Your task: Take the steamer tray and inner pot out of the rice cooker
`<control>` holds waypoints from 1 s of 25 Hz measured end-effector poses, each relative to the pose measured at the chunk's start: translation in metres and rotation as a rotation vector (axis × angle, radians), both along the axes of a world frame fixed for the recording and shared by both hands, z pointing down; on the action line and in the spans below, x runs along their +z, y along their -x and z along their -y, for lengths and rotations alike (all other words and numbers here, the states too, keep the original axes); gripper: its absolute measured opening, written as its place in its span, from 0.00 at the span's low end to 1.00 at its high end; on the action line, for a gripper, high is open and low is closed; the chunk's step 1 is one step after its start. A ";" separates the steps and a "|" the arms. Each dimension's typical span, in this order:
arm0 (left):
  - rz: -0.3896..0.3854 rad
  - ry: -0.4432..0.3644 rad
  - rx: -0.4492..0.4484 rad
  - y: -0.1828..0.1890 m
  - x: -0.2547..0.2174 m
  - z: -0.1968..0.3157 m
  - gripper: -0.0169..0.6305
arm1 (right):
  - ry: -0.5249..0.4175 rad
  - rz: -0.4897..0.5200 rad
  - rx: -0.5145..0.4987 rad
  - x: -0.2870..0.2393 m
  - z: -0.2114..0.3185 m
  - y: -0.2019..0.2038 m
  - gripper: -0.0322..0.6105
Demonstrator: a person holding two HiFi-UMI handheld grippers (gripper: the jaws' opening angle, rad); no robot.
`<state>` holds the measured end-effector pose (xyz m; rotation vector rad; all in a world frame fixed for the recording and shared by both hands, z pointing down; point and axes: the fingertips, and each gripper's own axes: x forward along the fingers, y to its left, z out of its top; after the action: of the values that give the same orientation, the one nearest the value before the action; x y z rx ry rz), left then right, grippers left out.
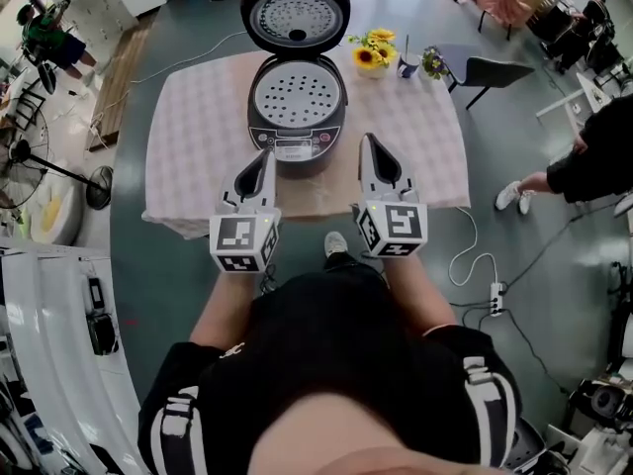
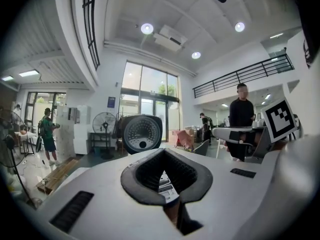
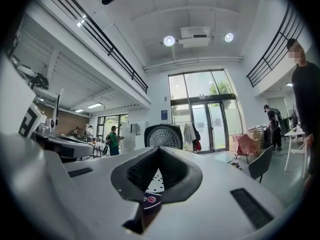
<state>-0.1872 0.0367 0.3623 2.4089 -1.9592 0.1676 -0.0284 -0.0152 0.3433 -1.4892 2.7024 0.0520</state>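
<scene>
The rice cooker [image 1: 297, 107] stands on the table with its lid [image 1: 295, 13] raised. The pale perforated steamer tray [image 1: 297, 97] sits in its mouth; the inner pot below is hidden. My left gripper [image 1: 265, 154] is shut and empty, just before the cooker's front left. My right gripper [image 1: 368, 142] is shut and empty at the cooker's front right. Neither touches it. In the left gripper view the left gripper [image 2: 162, 151] points at the lid [image 2: 142, 133]. In the right gripper view the right gripper [image 3: 159, 148] frames the tray [image 3: 152, 180] and the lid [image 3: 163, 136].
A checked cloth covers the table [image 1: 198, 137]. A vase of yellow flowers [image 1: 373, 49] and a small plant [image 1: 432, 62] stand at the back right. A chair [image 1: 495, 70] is behind, a fan [image 1: 59, 171] to the left, a person [image 1: 593, 161] to the right, a power strip [image 1: 497, 298] on the floor.
</scene>
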 end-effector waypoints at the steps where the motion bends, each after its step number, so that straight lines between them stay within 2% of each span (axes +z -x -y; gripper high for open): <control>1: 0.001 -0.002 -0.006 -0.002 -0.002 0.014 0.03 | 0.002 0.000 -0.007 -0.001 0.015 -0.001 0.05; 9: 0.004 0.005 -0.073 -0.010 -0.006 0.093 0.03 | 0.029 0.001 -0.087 0.004 0.102 -0.002 0.05; 16: 0.001 0.015 -0.147 0.003 -0.003 0.124 0.03 | 0.043 0.000 -0.150 0.009 0.141 0.009 0.05; 25: -0.017 0.041 -0.118 0.030 0.002 0.150 0.03 | 0.057 0.002 -0.134 0.008 0.163 0.028 0.05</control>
<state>-0.2176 -0.1132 0.3639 2.2551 -2.0619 0.1809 -0.0568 -0.1780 0.3512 -1.3159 2.8170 -0.0324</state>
